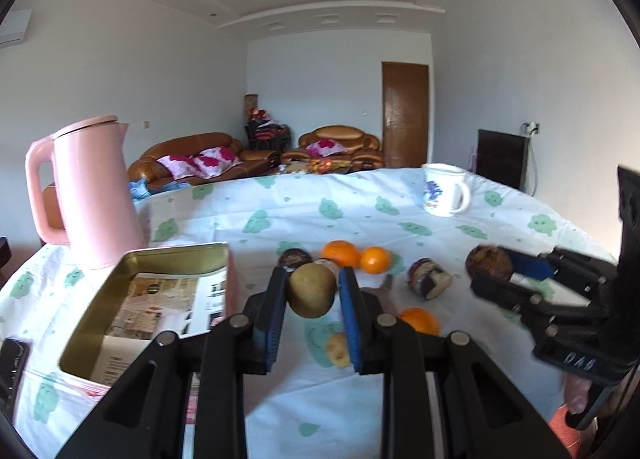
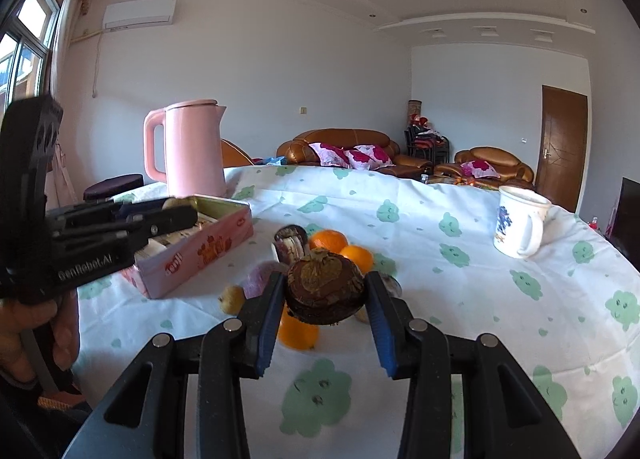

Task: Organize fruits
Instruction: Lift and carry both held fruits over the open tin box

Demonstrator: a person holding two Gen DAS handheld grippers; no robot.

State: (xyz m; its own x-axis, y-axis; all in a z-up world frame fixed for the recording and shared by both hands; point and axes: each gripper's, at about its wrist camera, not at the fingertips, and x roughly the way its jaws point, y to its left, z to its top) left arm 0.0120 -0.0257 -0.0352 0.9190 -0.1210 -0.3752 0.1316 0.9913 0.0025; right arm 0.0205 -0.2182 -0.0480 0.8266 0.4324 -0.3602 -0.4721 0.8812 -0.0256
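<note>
Green-clouded cloth covers the table [image 1: 304, 203], and everything here is placed against the open tin box [image 1: 132, 315] at its near left. Just right of the tin, the left gripper [image 1: 313, 291] is clamped on a small brown-green fruit [image 1: 312, 295], lifted clear of the cloth; farther right, the right gripper [image 2: 325, 291] is closed around a dark mangosteen [image 2: 325, 291], also off the surface. Both tools tip gently downward, and a hand [image 2: 28, 323] shows under the left one. Beyond the held fruit and right of the tin lie the loose oranges [image 1: 356, 257] and another dark fruit [image 1: 428, 279]; behind the tin stands the pink kettle [image 1: 94, 195], with the white mug [image 1: 444, 189] far across from it. To finish well, I'd carry the left fruit sideways over the tin's rim — high enough to clear the wall — lower it onto the paper lining, then release gently; the mangosteen should wait so the tools don't collide.
</note>
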